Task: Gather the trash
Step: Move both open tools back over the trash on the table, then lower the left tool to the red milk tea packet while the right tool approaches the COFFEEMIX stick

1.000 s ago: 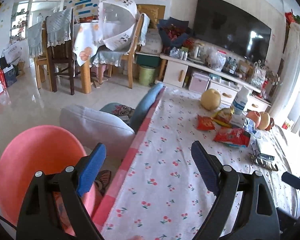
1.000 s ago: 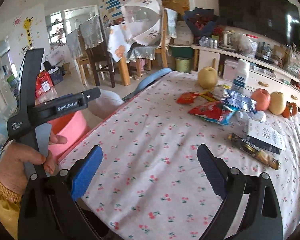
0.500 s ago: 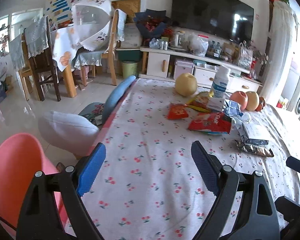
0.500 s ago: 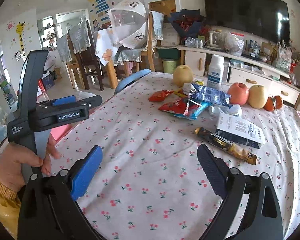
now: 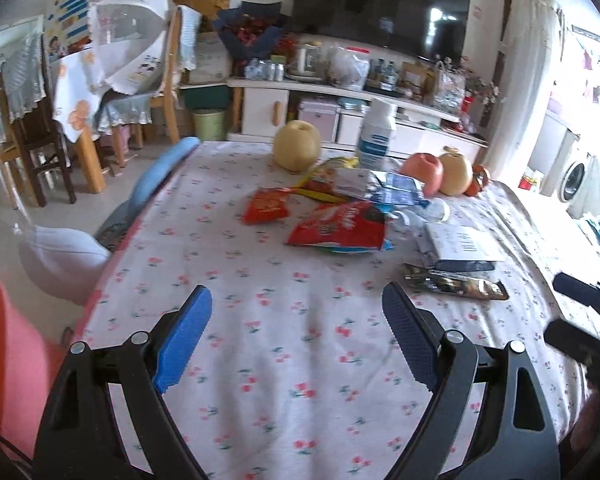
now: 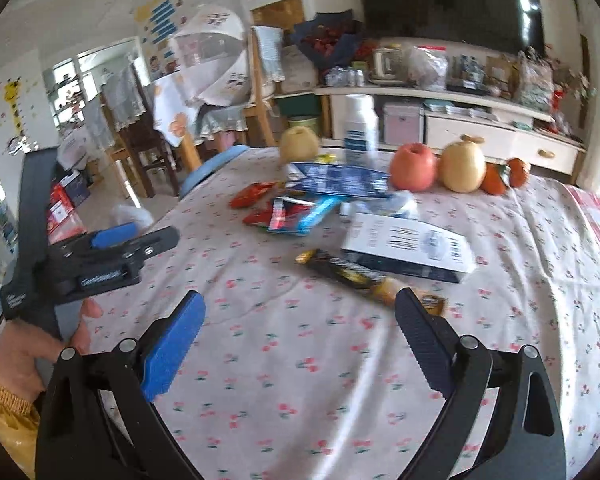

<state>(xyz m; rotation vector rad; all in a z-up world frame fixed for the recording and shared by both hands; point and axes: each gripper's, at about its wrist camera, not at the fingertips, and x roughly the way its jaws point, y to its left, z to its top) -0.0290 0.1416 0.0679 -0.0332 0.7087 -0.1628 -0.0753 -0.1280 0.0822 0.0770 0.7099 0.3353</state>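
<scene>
Snack wrappers lie on a cherry-print tablecloth (image 5: 292,344): a red bag (image 5: 338,226), a small orange packet (image 5: 266,210), a silver-blue wrapper (image 5: 384,188) and a dark gold bar wrapper (image 5: 456,286) (image 6: 352,274). A white box (image 6: 406,246) sits beside them. My left gripper (image 5: 296,332) hovers open over bare cloth, short of the wrappers. My right gripper (image 6: 300,338) is open too, its right finger close to the end of the bar wrapper. Nothing sits between either pair of fingers. In the right wrist view the left gripper (image 6: 112,246) shows at the left, held by a hand.
Fruit (image 6: 414,166) and a white bottle (image 5: 378,136) stand at the table's far side. A pink bin (image 5: 8,360) sits low at the left beside the table, with a grey cushion (image 5: 60,256) and a blue chair back (image 5: 162,168). A TV cabinet runs along the back wall.
Both grippers have swung to the right across the table toward the wrappers, which now look nearer and more centred. The pink bin has slid to the left edge of the left wrist view.
</scene>
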